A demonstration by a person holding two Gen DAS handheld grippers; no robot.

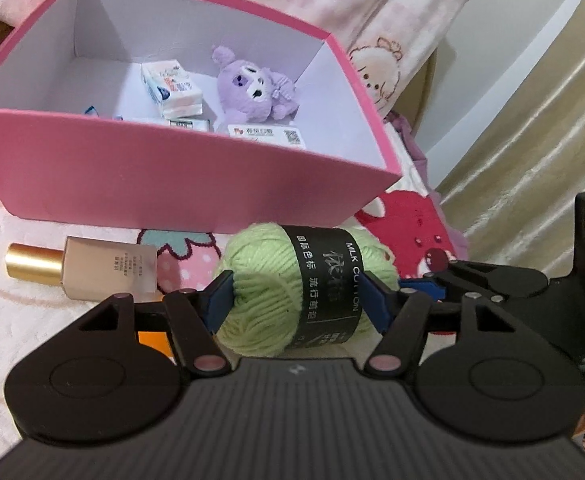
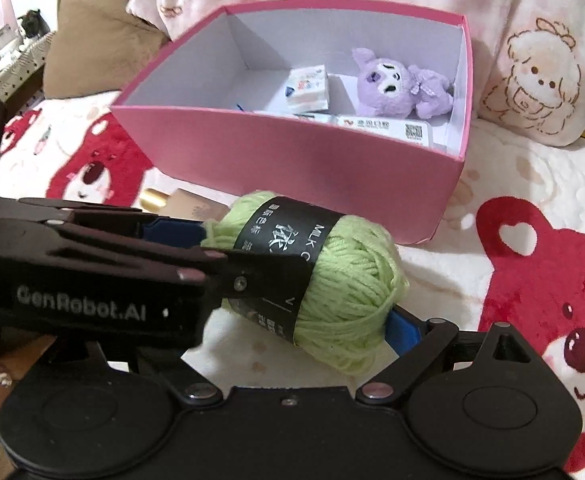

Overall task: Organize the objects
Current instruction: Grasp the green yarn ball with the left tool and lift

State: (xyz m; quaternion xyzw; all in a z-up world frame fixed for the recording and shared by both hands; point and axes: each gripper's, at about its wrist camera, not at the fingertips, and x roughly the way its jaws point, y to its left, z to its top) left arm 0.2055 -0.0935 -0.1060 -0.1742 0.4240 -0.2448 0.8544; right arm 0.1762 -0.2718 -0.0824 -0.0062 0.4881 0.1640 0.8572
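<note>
A green yarn ball (image 1: 268, 284) with a black label lies in front of the pink box (image 1: 172, 184) on the bear-print blanket. My left gripper (image 1: 296, 300) is shut on the yarn ball, one blue pad on each side. In the right wrist view the yarn ball (image 2: 340, 280) sits between my right gripper's fingers (image 2: 402, 330), and the left gripper (image 2: 92, 264) comes in from the left and hides the right gripper's left finger. The pink box (image 2: 292, 168) holds a purple plush (image 2: 396, 80) and small white packets (image 2: 306, 88).
A beige foundation bottle (image 1: 104, 270) with a gold cap lies on the blanket left of the yarn, close to the box front. Pink cartoon pillows (image 2: 532, 60) lie behind the box. A beige curtain (image 1: 532, 120) hangs at the right.
</note>
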